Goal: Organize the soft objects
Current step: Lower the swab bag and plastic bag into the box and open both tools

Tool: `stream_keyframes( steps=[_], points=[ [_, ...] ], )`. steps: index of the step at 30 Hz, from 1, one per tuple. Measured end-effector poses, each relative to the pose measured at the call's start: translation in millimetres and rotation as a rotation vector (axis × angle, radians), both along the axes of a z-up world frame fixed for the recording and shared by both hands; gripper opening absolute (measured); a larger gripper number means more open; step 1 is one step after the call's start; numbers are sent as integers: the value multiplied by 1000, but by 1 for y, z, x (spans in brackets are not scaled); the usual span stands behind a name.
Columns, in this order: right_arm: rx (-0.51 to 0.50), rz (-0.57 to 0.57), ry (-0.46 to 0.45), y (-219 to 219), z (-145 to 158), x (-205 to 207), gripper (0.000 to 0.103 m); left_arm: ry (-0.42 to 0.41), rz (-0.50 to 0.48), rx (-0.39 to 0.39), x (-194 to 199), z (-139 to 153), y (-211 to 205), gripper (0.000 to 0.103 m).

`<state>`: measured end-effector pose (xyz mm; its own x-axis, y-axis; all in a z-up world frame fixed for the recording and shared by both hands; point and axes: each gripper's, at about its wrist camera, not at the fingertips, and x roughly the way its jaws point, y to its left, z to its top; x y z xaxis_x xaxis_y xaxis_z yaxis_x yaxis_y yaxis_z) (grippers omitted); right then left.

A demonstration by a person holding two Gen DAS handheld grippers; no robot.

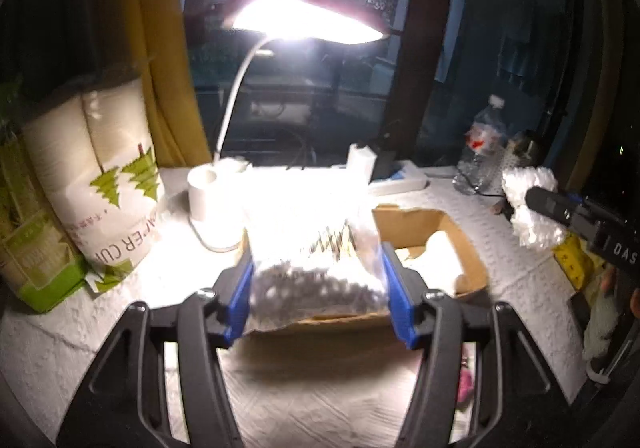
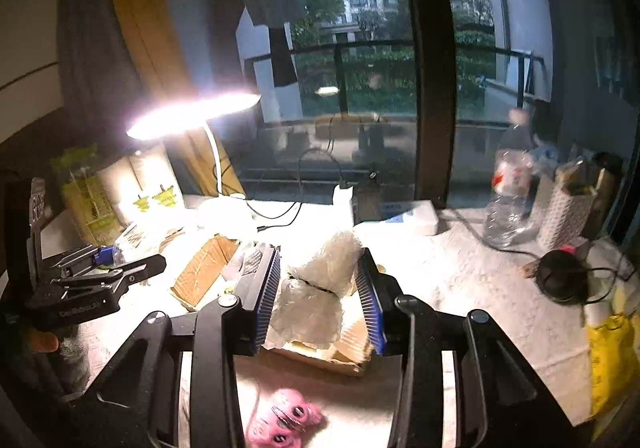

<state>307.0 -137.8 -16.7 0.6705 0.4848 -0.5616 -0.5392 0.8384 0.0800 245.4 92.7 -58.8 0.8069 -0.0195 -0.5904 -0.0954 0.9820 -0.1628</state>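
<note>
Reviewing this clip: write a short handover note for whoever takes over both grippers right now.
Left gripper: shut on a clear plastic bag, held over the cardboard box.
Right gripper: shut on a white crumpled wad, also above the box.
Done: one white soft item already lies in the box.
Left: release both items into the box; the pink item is still on the table.

Count, table by the window. Grippers: 2, the left gripper [image 1: 318, 288] and the right gripper [image 2: 320, 296]. Clear plastic packs: 2, a speckled pack [image 1: 316, 268] between the left jaws, a white wad [image 2: 320, 288] between the right jaws. Cardboard box [image 1: 444, 232]: 1, beyond the jaws. Desk lamp [image 1: 304, 17]: 1. Water bottle [image 2: 508, 199]: 1. Pink toy [image 2: 280, 420]: 1, below the right jaws.
</note>
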Motion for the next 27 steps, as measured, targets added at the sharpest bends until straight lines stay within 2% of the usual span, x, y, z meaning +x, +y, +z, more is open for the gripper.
stream_keyframes(
  steps=[12, 18, 27],
  points=[
    [-4, 9, 82, 42, -54, 33, 41, 82, -31, -36, 30, -56, 16, 59],
    [-15, 68, 127, 57, -76, 39, 41, 98, -26, -32, 32, -68, 12, 59],
    [14, 140, 177, 69, -93, 44, 41, 108, -50, 33, 37, -65, -7, 59]
  ],
)
